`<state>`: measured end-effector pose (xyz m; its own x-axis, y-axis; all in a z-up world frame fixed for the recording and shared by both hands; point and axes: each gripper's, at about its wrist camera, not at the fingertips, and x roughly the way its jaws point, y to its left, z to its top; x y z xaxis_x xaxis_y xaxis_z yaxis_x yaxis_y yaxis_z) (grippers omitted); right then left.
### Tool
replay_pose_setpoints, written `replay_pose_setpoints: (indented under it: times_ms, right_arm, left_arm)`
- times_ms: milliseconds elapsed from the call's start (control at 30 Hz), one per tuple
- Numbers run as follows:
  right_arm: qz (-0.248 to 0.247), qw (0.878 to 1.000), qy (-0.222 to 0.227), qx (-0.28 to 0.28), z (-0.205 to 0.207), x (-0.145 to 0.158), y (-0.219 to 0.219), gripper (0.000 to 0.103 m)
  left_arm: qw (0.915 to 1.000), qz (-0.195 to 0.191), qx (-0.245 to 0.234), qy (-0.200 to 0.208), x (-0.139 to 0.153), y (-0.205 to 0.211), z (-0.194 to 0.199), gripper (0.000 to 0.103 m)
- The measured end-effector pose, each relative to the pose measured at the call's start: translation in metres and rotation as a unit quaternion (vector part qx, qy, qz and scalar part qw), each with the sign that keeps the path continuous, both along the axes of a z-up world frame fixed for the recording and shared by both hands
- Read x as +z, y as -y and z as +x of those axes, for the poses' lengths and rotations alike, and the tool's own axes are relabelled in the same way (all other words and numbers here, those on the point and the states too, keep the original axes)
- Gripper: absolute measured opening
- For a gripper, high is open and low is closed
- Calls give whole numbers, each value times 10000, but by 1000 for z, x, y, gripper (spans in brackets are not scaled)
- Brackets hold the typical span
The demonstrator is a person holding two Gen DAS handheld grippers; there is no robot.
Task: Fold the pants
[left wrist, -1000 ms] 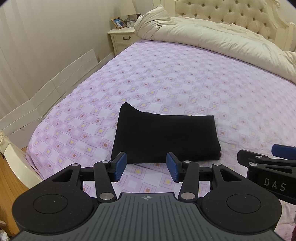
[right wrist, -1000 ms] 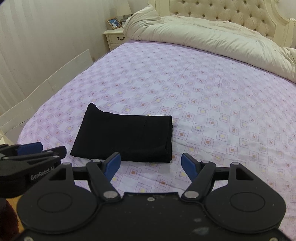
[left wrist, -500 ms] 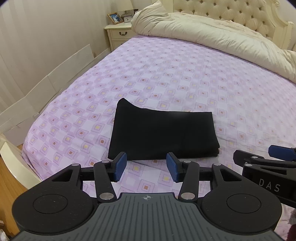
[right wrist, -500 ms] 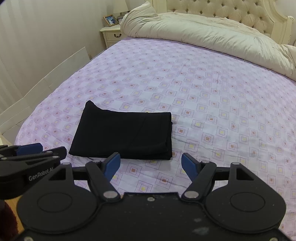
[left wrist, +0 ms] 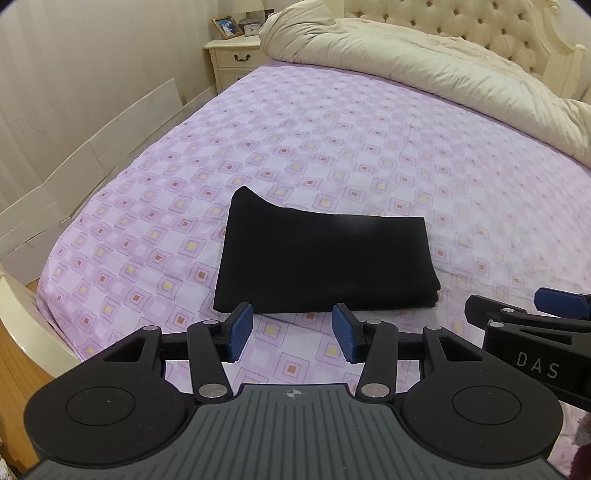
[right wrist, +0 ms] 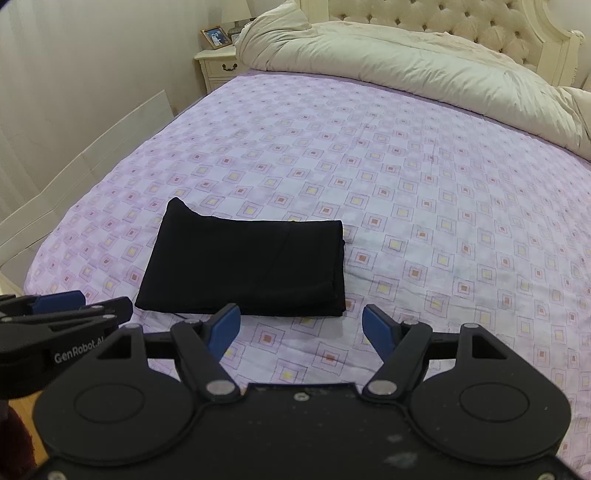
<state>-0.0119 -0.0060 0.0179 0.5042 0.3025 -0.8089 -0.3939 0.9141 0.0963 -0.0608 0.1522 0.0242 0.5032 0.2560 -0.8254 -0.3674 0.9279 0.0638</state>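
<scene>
Black pants [left wrist: 325, 258] lie folded into a flat rectangle on the purple patterned bed sheet [left wrist: 332, 122], near the bed's front edge. In the right wrist view the same pants [right wrist: 247, 266] sit left of centre. My left gripper [left wrist: 292, 334] hovers just short of the pants' near edge, jaws apart with only sheet between the blue pads. My right gripper [right wrist: 301, 330] stands wide open near the pants' near right corner, holding nothing. Each gripper shows at the edge of the other's view.
A cream duvet [left wrist: 424, 62] is bunched along the tufted headboard [left wrist: 461, 22] at the back. A cream nightstand [left wrist: 232, 59] with a photo frame stands back left. Pale panels [left wrist: 92, 155] lean along the left wall. Wooden floor [left wrist: 18, 365] shows at lower left.
Both views have tilted slightly, so the pants sit a little lower and closer in frame. Neither gripper's jaws have changed their spread.
</scene>
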Motion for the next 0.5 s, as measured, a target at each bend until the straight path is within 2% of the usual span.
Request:
replay_pose_setpoints:
  times_ms: [500]
  right_arm:
    - [-68,10000,-7,8,-2,0,-6,76]
  left_arm:
    - [9998,-114,-136,28,-1,-10,-1,46]
